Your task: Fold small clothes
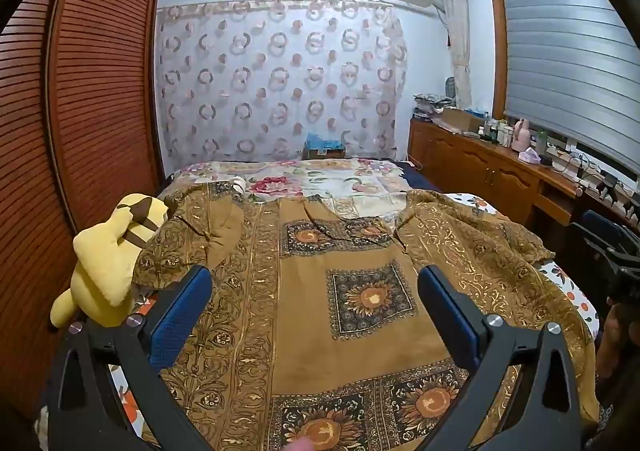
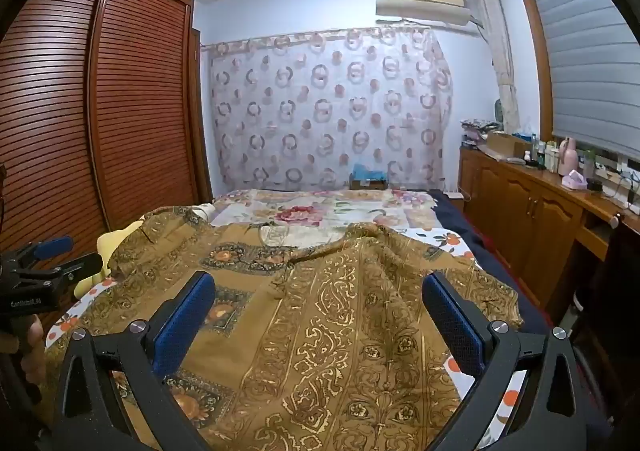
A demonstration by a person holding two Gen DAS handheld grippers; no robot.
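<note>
A brown shirt (image 1: 344,291) with gold scrollwork and sunflower squares lies spread front-up on the bed, collar toward the far end, both short sleeves out to the sides. It also fills the right wrist view (image 2: 352,331), where its right side is rumpled into a ridge. My left gripper (image 1: 316,283) is open and empty, held above the shirt's lower middle. My right gripper (image 2: 318,291) is open and empty above the shirt's right half. The left gripper also shows at the left edge of the right wrist view (image 2: 60,255).
A yellow plush toy (image 1: 112,263) lies at the bed's left edge beside the shirt's left sleeve. A floral bedspread (image 1: 320,183) covers the far bed. A slatted wooden wardrobe (image 1: 92,91) stands on the left. A wooden sideboard (image 1: 500,167) with bottles runs along the right.
</note>
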